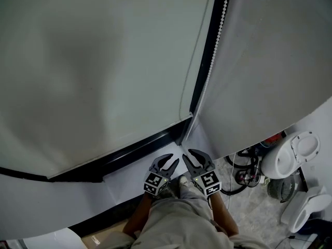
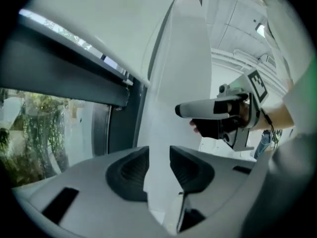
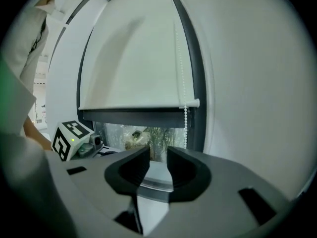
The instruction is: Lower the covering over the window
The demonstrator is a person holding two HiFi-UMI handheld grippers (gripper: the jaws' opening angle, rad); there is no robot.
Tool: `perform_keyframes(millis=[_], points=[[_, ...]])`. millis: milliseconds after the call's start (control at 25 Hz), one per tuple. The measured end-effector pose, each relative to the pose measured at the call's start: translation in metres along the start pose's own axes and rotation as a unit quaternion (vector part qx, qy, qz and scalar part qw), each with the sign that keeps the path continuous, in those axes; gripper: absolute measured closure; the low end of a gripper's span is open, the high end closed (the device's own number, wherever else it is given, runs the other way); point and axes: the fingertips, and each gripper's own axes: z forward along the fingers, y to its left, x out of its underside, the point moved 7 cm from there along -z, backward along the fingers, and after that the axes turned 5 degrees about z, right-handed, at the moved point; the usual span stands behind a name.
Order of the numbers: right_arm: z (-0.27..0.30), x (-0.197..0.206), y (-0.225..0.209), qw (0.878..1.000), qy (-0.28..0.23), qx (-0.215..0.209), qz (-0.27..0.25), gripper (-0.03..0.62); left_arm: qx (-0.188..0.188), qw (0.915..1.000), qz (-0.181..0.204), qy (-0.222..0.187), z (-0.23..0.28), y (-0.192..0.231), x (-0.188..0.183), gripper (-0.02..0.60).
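We hold the left gripper (image 1: pixel 171 158) and right gripper (image 1: pixel 188 153) side by side, jaws parted and empty. Beyond them, the white roller blind (image 1: pixel 93 61) covers most of the window (image 3: pixel 148 138), with its bead chain (image 1: pixel 215 51) at the right edge.

A pale speckled floor (image 1: pixel 249 204) is seen at the lower right. Two white rounded appliances (image 1: pixel 293 157) and a round grey grille (image 1: pixel 282 188) are set on it, beside tangled black cables (image 1: pixel 245 174).
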Motion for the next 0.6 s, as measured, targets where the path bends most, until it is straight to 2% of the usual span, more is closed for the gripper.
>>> perform_keyframes(millis=[320, 600], points=[[-0.020, -0.042, 0.002, 0.998, -0.065, 0.004, -0.005, 0.499, -0.014, 0.9970, 0.034, -0.068, -0.024, 0.004, -0.077, 0.449], [-0.034, -0.077, 0.010, 0.992, -0.123, 0.000, -0.025, 0.505, -0.022, 0.9922, 0.066, -0.103, -0.041, 0.002, -0.130, 0.468]])
